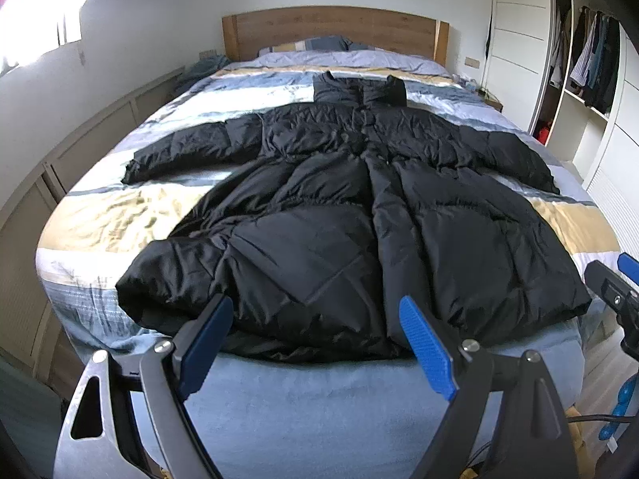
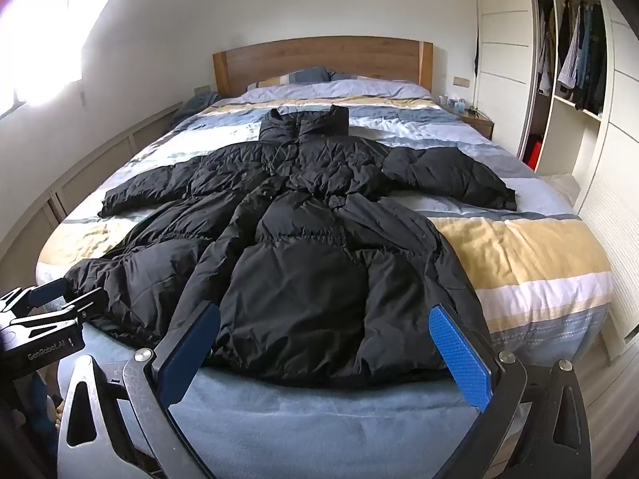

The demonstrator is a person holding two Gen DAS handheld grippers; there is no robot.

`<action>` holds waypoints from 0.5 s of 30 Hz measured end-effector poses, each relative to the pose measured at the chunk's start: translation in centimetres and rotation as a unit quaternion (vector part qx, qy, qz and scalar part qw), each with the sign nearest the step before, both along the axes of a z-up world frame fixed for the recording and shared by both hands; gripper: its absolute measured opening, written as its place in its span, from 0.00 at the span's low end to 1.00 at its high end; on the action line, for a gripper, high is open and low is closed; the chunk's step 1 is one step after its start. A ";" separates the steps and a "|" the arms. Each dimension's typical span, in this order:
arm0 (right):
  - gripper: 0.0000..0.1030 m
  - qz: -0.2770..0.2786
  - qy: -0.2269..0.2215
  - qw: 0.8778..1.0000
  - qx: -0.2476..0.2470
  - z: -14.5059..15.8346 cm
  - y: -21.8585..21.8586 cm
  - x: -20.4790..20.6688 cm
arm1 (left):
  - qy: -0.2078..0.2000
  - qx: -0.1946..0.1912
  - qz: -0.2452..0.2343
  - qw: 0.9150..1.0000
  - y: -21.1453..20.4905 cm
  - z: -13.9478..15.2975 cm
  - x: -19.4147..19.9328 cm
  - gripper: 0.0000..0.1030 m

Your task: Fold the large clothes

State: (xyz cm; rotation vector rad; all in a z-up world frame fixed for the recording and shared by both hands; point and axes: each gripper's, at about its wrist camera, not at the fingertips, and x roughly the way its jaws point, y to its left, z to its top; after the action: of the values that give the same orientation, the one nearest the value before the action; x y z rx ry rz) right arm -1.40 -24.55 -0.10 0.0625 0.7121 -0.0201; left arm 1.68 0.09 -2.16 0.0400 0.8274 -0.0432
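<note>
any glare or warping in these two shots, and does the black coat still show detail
Left wrist view: window at upper left blown out white, walls and bed edge bowed by the fisheye, black coat keeps its quilting and sheen. Right wrist view: same window glare at upper left, wardrobe lines curved, dark corners, coat folds still readable.

Glossy quilted black coat [image 1: 339,199] on smooth striped cloth bedding [image 1: 120,215]; matt wooden headboard [image 1: 335,28].
</note>
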 end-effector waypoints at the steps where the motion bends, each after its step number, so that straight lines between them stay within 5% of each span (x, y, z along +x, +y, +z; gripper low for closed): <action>1: 1.00 0.000 0.001 1.000 0.000 -0.1 0.0 0.1 | 0.005 0.003 -0.001 1.000 0.0 -0.2 0.1 0.83; 15: 1.00 -0.002 0.031 1.000 -0.002 -1.0 -0.2 2.9 | 0.028 -0.004 -0.010 1.000 0.4 -0.9 3.0 0.83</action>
State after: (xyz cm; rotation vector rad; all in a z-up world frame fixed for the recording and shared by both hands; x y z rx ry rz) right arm 1.49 -24.78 -1.06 0.0590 0.7735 -0.0277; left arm 4.72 0.50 -3.09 0.0398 0.8831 -0.0671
